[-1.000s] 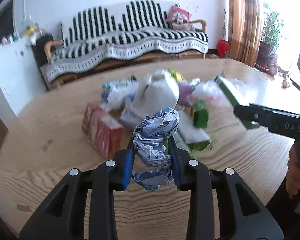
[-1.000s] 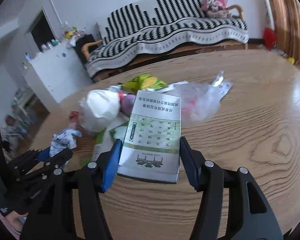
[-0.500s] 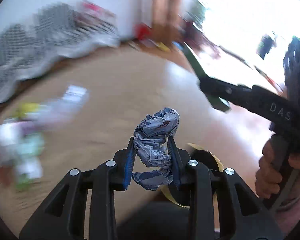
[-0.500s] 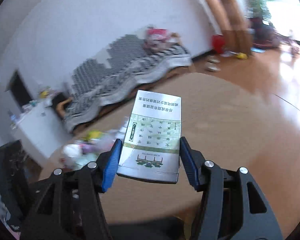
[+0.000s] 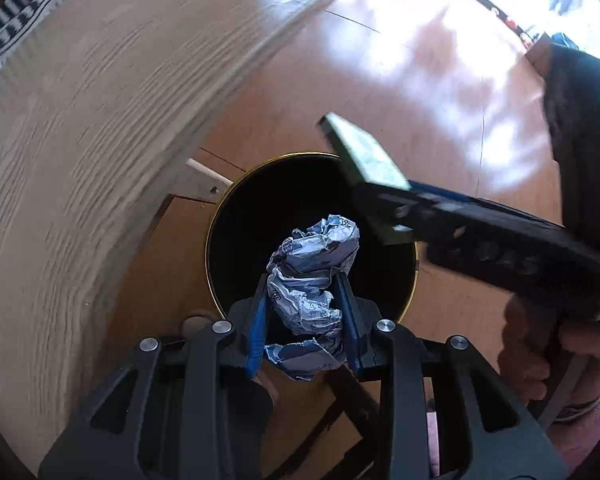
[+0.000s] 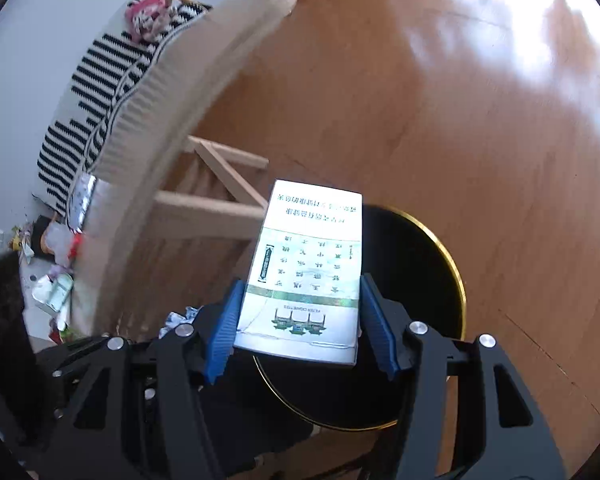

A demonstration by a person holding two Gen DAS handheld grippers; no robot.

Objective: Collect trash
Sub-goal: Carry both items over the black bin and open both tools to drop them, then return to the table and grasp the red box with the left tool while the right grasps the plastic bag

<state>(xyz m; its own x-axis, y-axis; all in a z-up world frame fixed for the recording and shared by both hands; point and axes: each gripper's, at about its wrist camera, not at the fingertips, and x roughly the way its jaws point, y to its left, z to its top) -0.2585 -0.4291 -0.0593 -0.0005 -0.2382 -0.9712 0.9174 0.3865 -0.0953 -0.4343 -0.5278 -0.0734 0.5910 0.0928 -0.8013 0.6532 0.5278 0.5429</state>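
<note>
My left gripper (image 5: 302, 320) is shut on a crumpled blue-and-white wrapper (image 5: 312, 276) and holds it over the mouth of a black round bin with a gold rim (image 5: 216, 216) on the floor. My right gripper (image 6: 302, 320) is shut on a flat green-and-white carton (image 6: 306, 268) and holds it above the same bin (image 6: 456, 276). In the left wrist view the right gripper (image 5: 384, 212) with the carton (image 5: 362, 156) reaches over the bin from the right. The left gripper and a bit of the wrapper (image 6: 176, 318) show low left in the right wrist view.
The round wooden table's edge (image 5: 204, 120) curves to the left of the bin, with its light wooden frame (image 6: 220, 184) beneath. More trash (image 6: 58, 280) lies on the table at far left. The striped sofa (image 6: 100, 88) stands beyond. Glossy wooden floor (image 6: 460, 100) lies around the bin.
Both grippers have swung away from the table's trash pile and down, so they now hang over the bin on the floor. Each still holds its item.
</note>
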